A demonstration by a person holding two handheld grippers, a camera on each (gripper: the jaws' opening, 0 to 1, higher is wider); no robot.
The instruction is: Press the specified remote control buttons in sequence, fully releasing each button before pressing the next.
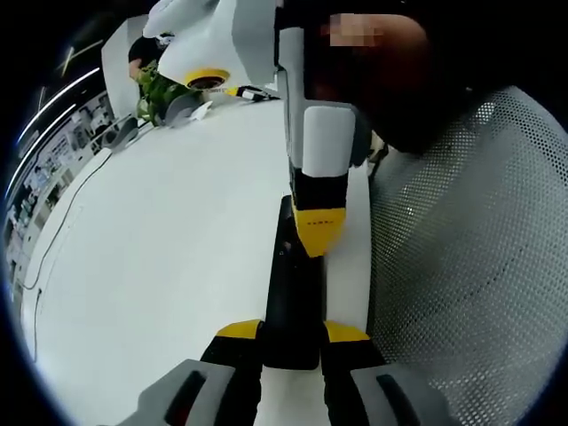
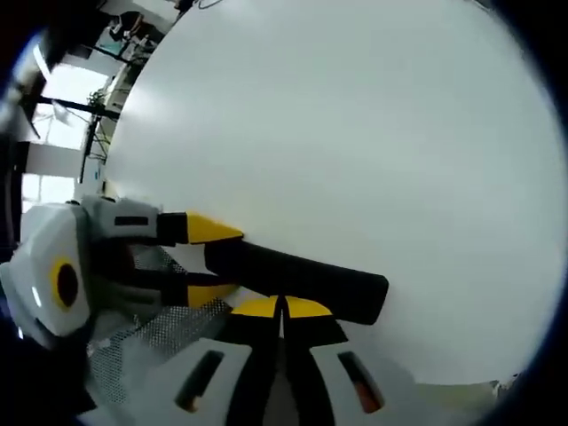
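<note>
White table (image 1: 160, 257) carries the black remote (image 1: 293, 293), clamped at its near end by my left gripper (image 1: 293, 335). My right gripper (image 2: 282, 308), jaws closed together, presses down on it; next I must lift fully clear.

There was one black remote control (image 1: 293, 302); two grippers, the left gripper (image 1: 291, 330) and the right gripper (image 2: 281, 307); one white table (image 1: 169, 240); one mesh chair (image 1: 470, 266); one plant (image 1: 158, 89).
</note>
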